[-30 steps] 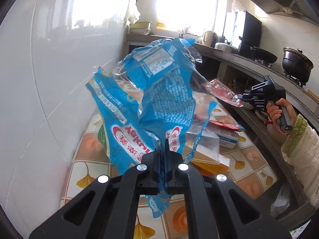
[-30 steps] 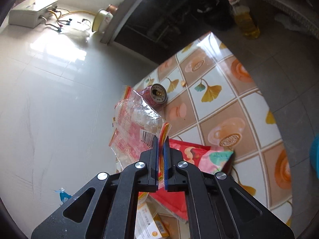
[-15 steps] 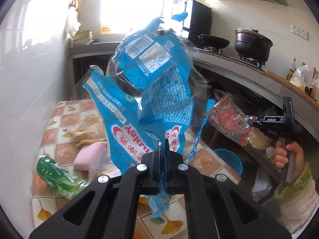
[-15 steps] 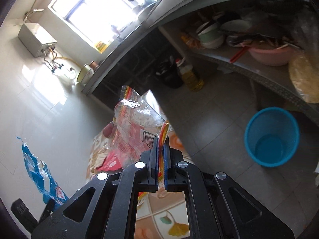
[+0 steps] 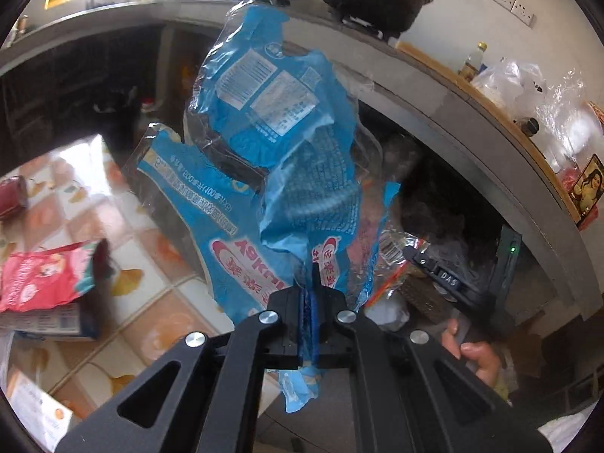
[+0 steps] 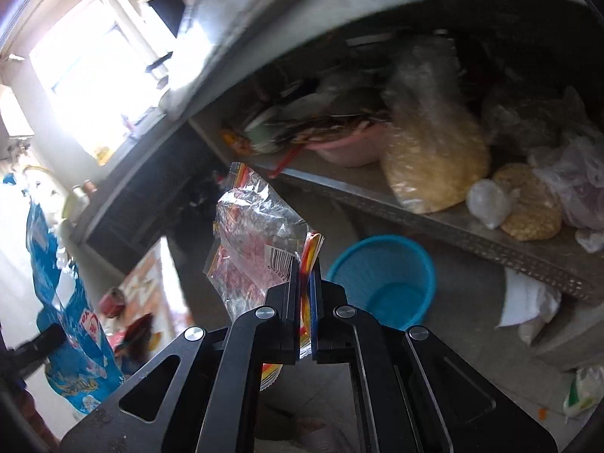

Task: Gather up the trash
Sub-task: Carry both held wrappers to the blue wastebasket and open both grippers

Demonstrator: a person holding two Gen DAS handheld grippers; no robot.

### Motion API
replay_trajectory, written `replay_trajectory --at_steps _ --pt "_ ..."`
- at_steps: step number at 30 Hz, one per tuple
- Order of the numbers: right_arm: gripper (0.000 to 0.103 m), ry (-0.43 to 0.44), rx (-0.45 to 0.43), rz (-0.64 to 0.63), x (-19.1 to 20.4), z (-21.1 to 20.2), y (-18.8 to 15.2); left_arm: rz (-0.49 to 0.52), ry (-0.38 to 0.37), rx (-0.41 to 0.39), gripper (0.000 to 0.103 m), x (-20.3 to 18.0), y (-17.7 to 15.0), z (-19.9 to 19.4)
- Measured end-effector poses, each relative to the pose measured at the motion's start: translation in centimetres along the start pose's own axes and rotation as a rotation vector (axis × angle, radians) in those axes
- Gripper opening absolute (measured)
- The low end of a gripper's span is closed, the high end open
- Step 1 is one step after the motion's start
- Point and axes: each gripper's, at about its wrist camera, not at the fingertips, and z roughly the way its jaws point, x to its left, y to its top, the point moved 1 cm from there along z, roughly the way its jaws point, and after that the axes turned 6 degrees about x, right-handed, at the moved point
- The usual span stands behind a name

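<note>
Now my left tool pinches the blue wrapper and my right tool clamps the clear red wrapper near the blue bin.

The tiled bench carries a red packet atop a box; a blue basket stands on the floor.

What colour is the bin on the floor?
Light blue bin, clearest in the right wrist view.
</note>
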Motion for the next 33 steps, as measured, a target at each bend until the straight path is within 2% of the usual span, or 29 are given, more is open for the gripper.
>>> replay_trajectory --at_steps 3,6,11,18,22,28,29,30,32,33 --pt "0.002 -0.072 0.002 0.030 -2.5 0.4 -0.5 -0.048 -0.102 0.145 0.002 -0.9 2.3 5.8" --pt "0.002 -0.139 0.014 0.059 -4.3 2.0 -0.7 -0.170 -0.183 0.303 0.002 -0.1 4.0 12.4" --pt "0.002 -0.249 0.047 0.060 -6.8 4.7 -1.6 -0.326 -0.205 0.485 0.002 2.3 5.6 21.7" --pt "0.002 -0.349 0.120 0.068 -8.7 10.1 -2.4 -0.473 -0.179 0.625 0.002 5.2 6.2 31.5" --pt "0.002 -0.378 0.162 0.088 -9.9 13.5 -3.0 -0.510 -0.145 0.677 0.002 6.1 6.4 36.5" --pt "0.003 -0.403 0.198 0.138 -11.4 17.0 -3.3 -0.570 -0.086 0.704 0.004 7.6 6.4 41.5" --pt "0.003 -0.402 0.199 0.148 -11.7 17.4 -3.2 -0.573 -0.079 0.709 0.012 7.8 6.5 42.2" --pt "0.003 -0.403 0.199 0.154 -11.9 17.9 -3.1 -0.567 -0.070 0.714 0.027 7.9 6.6 42.8" --pt "0.003 -0.409 0.203 0.157 -11.6 18.5 -3.1 -0.534 -0.037 0.702 0.043 8.1 7.0 43.7" --pt "0.003 -0.413 0.207 0.157 -11.7 19.0 -3.1 -0.518 -0.022 0.691 0.047 7.9 7.2 43.9"
